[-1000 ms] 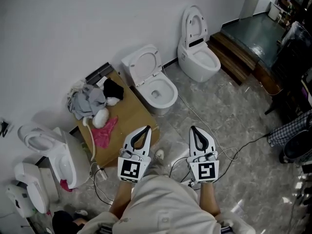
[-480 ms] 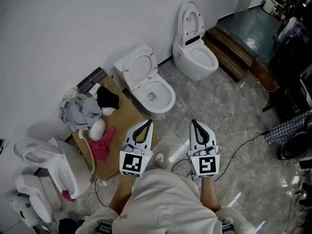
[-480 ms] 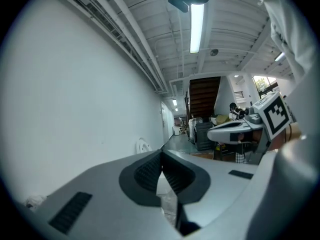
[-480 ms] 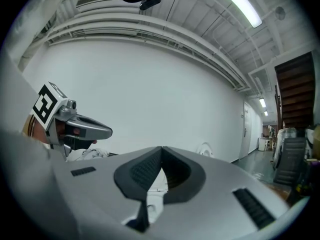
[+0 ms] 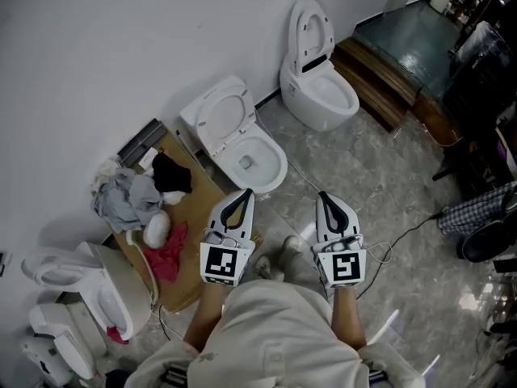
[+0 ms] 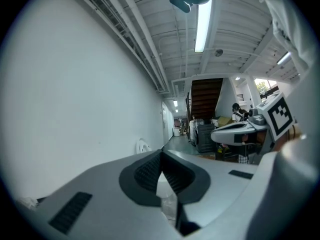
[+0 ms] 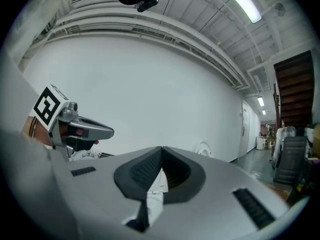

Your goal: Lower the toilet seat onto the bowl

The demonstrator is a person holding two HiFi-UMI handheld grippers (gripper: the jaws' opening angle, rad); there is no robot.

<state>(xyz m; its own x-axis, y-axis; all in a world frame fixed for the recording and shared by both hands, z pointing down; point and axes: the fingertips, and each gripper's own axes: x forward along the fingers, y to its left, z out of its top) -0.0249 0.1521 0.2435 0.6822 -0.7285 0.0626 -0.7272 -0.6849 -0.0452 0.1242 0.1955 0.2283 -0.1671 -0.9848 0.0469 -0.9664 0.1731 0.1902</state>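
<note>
A white toilet stands against the wall, its seat (image 5: pixel 220 120) raised and leaning back above the open bowl (image 5: pixel 252 162). My left gripper (image 5: pixel 246 192) hangs just short of the bowl's near rim, jaws shut and empty. My right gripper (image 5: pixel 321 195) hovers beside it over the marble floor, also shut with nothing held. In the left gripper view the dark pads of the left gripper (image 6: pixel 161 156) meet at the tip, and in the right gripper view those of the right gripper (image 7: pixel 161 151) do the same. Neither gripper touches the toilet.
A second toilet (image 5: pixel 319 87) with its lid up stands further right along the wall. A cardboard sheet (image 5: pixel 202 208) with clothes lies to the left, more toilets (image 5: pixel 97 285) beyond it. Cables (image 5: pixel 396 245) trail on the floor; a wooden step (image 5: pixel 380 79) rises at the right.
Both grippers have moved forward together toward the nearer toilet, which now lies closer below them. Their jaws stayed shut.
</note>
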